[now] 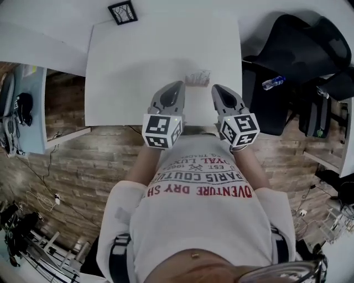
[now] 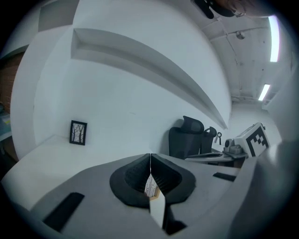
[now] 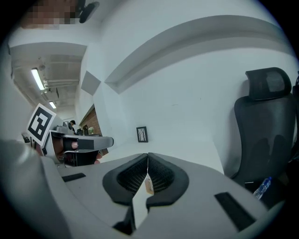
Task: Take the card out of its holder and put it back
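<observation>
- The left claw (image 2: 150,161) is pinched fully together, its pads meeting along one thin line, and it grips nothing. The printed scrap low in its slot is, I judge, the card on the desk beyond.
- The right claw (image 3: 147,161) is likewise closed tight and empty, with a similar tan sliver showing through the gap under its pads.
- The card (image 1: 198,78) lies flat on the white desk (image 1: 133,66), just ahead of both claw tips and in the gap between them. It is ahead and to the right of the left claw, and ahead and to the left of the right claw.
- Whether it sits in its holder cannot be made out; it reads as one small pale rectangle.
- Its long axis runs crosswise to the claws, with one short end toward each tip.
- Both tips are near it and neither touches it, as far as the head view shows. They look about equally close, so either hand could go first.
- My judgement is that the task has not begun — each claw must open before it can take an end. Probably one would pin the holder while the other draws the card out along that long axis.
- A small frame (image 1: 122,12) stands well beyond the card, out of the way.
</observation>
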The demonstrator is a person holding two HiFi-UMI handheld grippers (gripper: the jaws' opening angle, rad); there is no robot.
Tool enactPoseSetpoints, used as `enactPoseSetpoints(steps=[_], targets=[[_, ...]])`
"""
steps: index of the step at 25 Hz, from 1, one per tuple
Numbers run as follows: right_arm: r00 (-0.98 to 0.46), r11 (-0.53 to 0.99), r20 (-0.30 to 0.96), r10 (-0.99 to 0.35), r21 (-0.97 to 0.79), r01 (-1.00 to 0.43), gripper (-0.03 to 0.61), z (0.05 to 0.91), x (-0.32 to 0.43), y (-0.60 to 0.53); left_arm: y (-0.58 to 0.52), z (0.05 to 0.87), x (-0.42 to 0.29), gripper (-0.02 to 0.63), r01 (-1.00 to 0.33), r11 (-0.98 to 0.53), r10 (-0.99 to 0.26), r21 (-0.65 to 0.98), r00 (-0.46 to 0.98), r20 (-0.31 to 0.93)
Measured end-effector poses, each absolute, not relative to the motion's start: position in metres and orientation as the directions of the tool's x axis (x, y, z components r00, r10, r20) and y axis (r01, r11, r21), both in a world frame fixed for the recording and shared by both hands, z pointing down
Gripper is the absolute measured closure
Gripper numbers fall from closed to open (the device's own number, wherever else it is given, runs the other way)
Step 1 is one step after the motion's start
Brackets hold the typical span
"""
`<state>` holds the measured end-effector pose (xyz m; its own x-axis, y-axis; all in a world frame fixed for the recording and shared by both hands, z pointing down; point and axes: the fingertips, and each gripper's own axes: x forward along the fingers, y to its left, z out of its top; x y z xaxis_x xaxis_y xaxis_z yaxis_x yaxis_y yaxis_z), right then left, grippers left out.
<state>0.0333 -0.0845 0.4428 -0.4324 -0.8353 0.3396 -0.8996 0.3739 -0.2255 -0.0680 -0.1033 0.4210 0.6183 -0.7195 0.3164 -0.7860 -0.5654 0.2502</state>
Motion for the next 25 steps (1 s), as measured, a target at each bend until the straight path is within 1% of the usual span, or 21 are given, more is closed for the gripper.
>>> enactPoseSetpoints(steps=[7,16,17,18,19,25], targets=[[-0.393,0.345,0.401,-0.827,-0.190,-0.919,0.552,0.469,0.034,-0.099,-0.121,0.443,-0.078,0.589,-0.747,-0.604,-0.661,0.276,0.664,0.351],[-0.472,0.430,0.441,-0.763,-0.198,-0.881,0.548,0.497,0.041,-0.122,-0.141,0.463,-0.068,0.589,-0.779,-0.552,-0.679,0.297,0.627,0.383],[-0.495,0.451,0.447,-0.745,-0.209,-0.868,0.495,0.502,0.042,-0.125,-0.143,0.465,-0.066,0.589,-0.782,-0.549,-0.680,0.295,0.623,0.386],[-0.521,0.477,0.454,-0.723,-0.218,-0.851,0.399,0.507,0.042,-0.128,-0.145,0.468,-0.064,0.589,-0.785,-0.548,-0.681,0.290,0.619,0.391],[-0.547,0.506,0.462,-0.698,-0.223,-0.833,0.385,0.513,0.041,-0.131,-0.147,0.471,-0.063,0.589,-0.789,-0.545,-0.682,0.283,0.614,0.398],[-0.681,0.704,0.516,-0.519,-0.193,-0.683,0.385,0.543,0.041,-0.144,-0.151,0.487,-0.066,0.589,-0.827,-0.491,-0.694,0.275,0.562,0.450]])
